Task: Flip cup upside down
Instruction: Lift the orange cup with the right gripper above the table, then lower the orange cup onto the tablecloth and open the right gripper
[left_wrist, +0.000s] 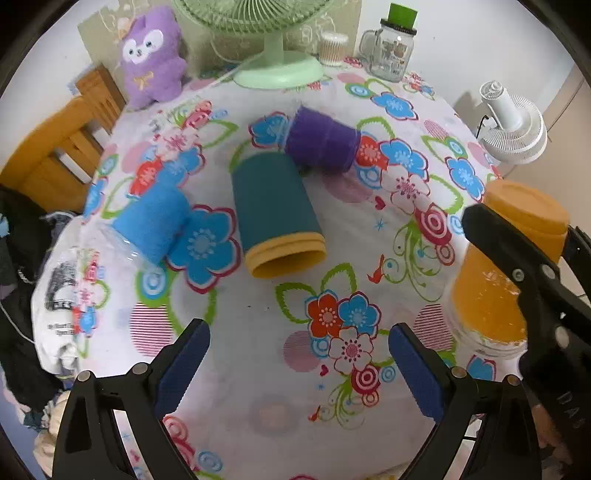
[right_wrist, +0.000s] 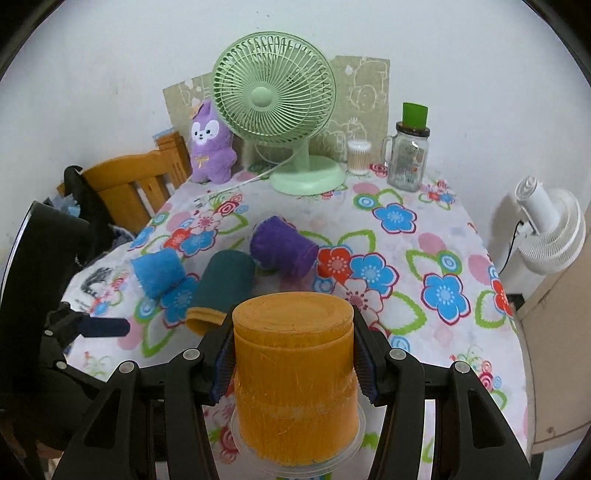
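My right gripper (right_wrist: 291, 365) is shut on an orange cup (right_wrist: 295, 369) that stands upside down, its clear rim down by the tablecloth near the table's front edge. The same cup (left_wrist: 506, 266) shows at the right of the left wrist view, held by the right gripper's black fingers (left_wrist: 517, 266). My left gripper (left_wrist: 295, 369) is open and empty above the flowered cloth. A teal cup (left_wrist: 275, 214) with a yellow rim, a blue cup (left_wrist: 151, 225) and a purple cup (left_wrist: 321, 142) lie on their sides ahead of it.
A green desk fan (right_wrist: 280, 110), a purple plush toy (right_wrist: 210, 147), a cotton-swab jar (right_wrist: 358, 157) and a glass mug jar with a green lid (right_wrist: 408, 155) stand along the table's back edge. A wooden chair (right_wrist: 136, 188) is at the left, a white fan (right_wrist: 550, 229) at the right.
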